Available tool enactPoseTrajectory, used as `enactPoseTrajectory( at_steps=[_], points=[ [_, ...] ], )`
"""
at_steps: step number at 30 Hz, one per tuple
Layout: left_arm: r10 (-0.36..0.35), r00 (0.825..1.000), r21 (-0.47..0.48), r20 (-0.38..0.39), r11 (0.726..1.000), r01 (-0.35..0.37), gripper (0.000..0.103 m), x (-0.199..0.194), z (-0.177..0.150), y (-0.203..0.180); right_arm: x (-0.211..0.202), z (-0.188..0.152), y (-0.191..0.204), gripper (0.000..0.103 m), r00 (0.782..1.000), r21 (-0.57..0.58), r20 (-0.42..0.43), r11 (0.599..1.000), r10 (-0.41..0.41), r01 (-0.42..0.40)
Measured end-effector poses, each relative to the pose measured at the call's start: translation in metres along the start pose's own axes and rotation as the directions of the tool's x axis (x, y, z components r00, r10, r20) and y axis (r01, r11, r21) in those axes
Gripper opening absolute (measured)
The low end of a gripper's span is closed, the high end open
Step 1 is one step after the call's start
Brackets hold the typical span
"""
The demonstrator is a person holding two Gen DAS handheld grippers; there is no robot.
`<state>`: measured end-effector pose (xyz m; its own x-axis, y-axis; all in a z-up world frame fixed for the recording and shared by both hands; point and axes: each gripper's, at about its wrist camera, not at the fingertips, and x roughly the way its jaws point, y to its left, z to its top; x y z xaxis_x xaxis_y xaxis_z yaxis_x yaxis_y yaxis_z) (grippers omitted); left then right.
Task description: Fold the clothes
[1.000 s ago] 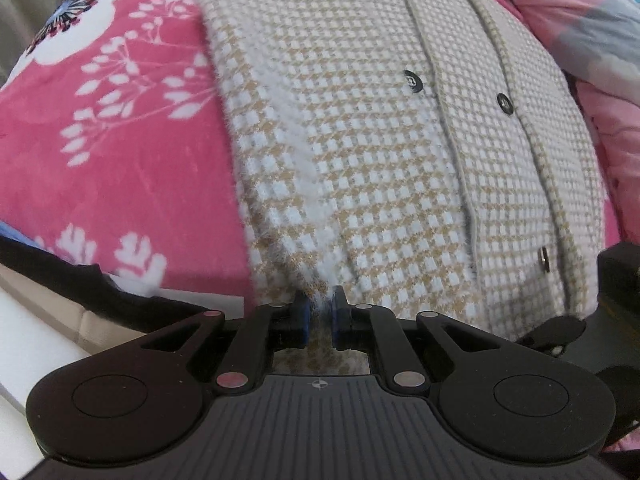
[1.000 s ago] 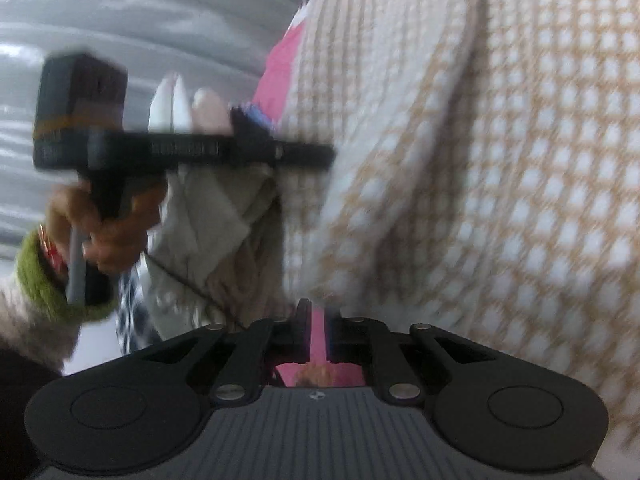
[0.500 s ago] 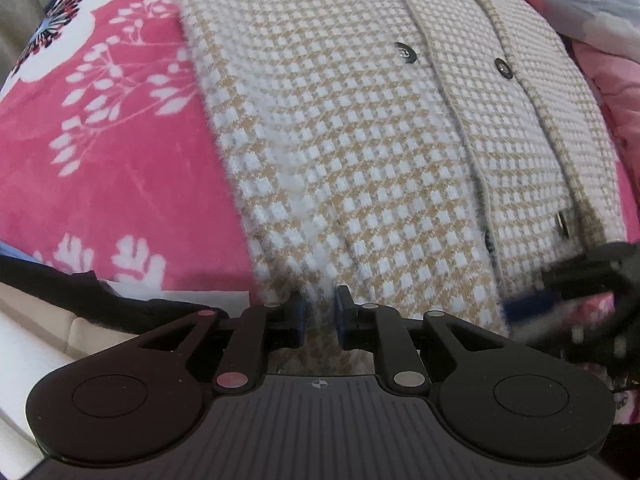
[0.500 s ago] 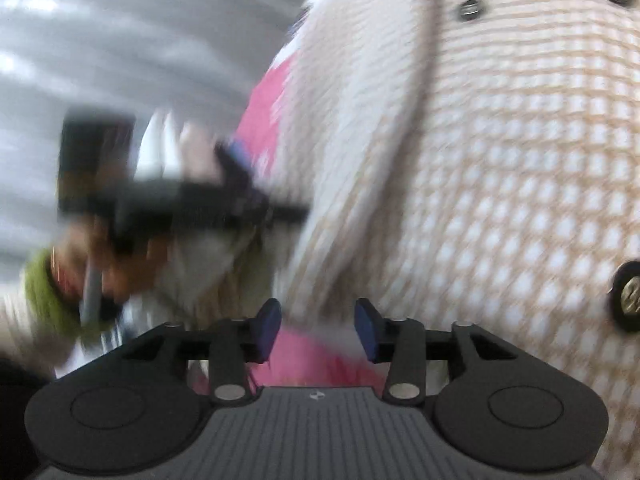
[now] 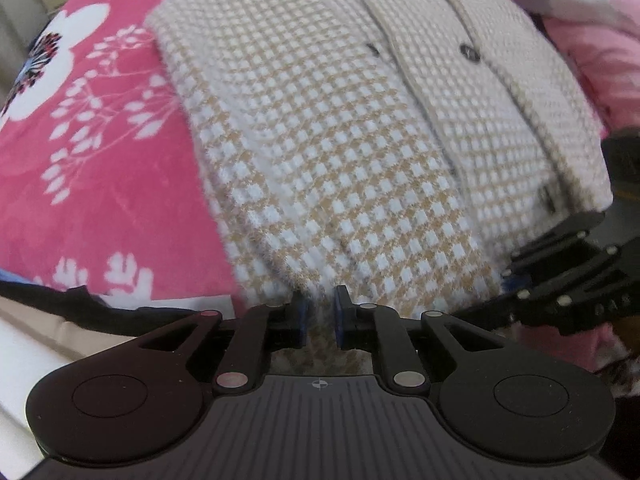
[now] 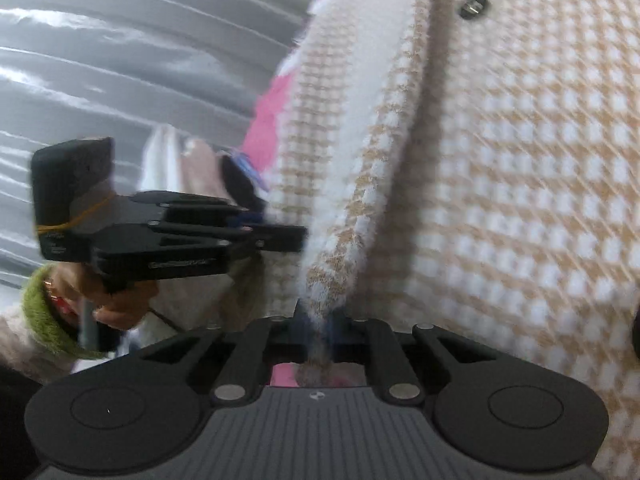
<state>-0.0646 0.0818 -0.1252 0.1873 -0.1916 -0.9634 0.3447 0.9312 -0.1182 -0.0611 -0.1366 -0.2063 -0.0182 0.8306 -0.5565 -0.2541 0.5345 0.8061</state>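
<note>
- Cardigan (image 5: 340,152), tan-and-white check with dark buttons, lies spread on a pink floral blanket (image 5: 100,184), its hem nearest both cameras.
- Left tongs (image 5: 320,312) sit at the hem's left part, pads nearly together, pinching the fuzzy edge.
- Right tongs (image 6: 316,324) have just been closing and now pinch a raised fold of hem near the button strip.
- Right view: left tongs (image 6: 280,236) reach the cardigan's edge from the left, held by a hand (image 6: 112,304) in a green cuff.
</note>
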Motion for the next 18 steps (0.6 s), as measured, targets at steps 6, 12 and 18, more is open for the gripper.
enactPoseTrajectory(
  at_steps=[6,12,18],
  points=[
    [-0.015,0.999,-0.047,-0.028,0.999,0.014,0.019,0.002,0.008,0.005,0.011,-0.001,0.001,0.011,0.999,-0.049,-0.019,0.998,-0.042,0.041],
    [-0.001,0.999,-0.082,0.042,0.997,0.005,0.027,-0.037,0.011,0.021,-0.023,0.009,0.029,0.044,0.996,-0.216,-0.054,0.974,-0.076,0.063],
    [-0.028,0.995,-0.097,0.091,0.995,0.037,0.027,-0.016,0.037,0.016,-0.062,0.111,0.027,0.047,0.972,-0.210,0.175,0.959,-0.154,0.190]
  ],
)
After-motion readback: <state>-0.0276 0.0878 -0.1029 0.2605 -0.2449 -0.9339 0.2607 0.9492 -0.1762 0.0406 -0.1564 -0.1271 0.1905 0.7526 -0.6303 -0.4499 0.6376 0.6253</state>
